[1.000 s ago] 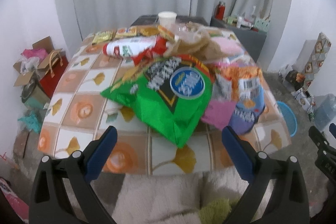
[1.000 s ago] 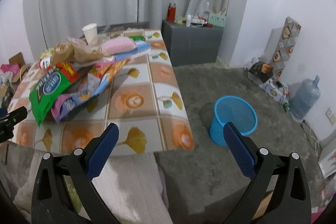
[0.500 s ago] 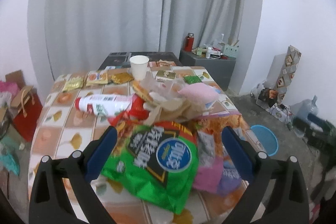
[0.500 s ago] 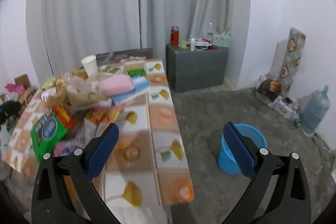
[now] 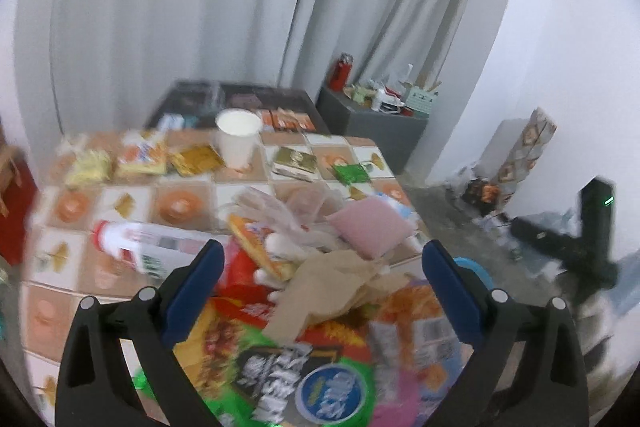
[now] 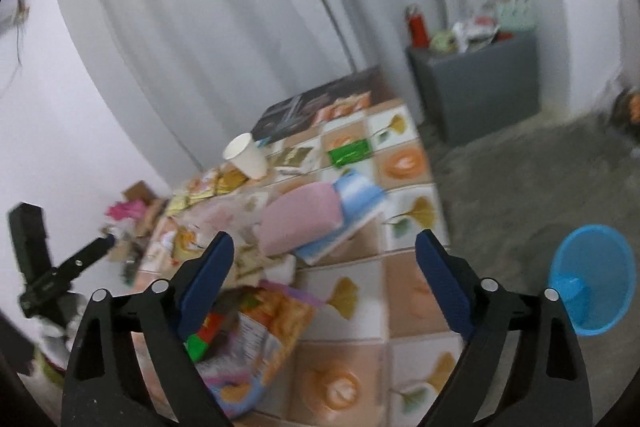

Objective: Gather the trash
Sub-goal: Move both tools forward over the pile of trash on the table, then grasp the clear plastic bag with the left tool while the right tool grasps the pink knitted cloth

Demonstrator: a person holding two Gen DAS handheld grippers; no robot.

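Note:
A heap of trash lies on the tiled table (image 5: 184,203): a green snack bag (image 5: 288,383), crumpled brown paper (image 5: 332,287), a pink pack (image 5: 372,227), a white and red bottle (image 5: 148,243) and a white paper cup (image 5: 238,139). My left gripper (image 5: 322,267) is open and empty above the heap. My right gripper (image 6: 324,259) is open and empty over the table's right part, near the pink pack (image 6: 300,219) and an orange snack bag (image 6: 260,339). A blue waste basket (image 6: 592,279) stands on the floor to the right.
Several small snack packets (image 5: 140,155) line the table's far side. A grey cabinet (image 6: 476,83) with a red flask (image 6: 416,23) stands by the curtain. The other gripper shows at the right edge of the left wrist view (image 5: 576,247). Boxes and bags sit on the floor at the left (image 6: 132,211).
Both grippers have moved forward over the table and closer to the heap. The right view has tilted to the left. Both stay open and empty.

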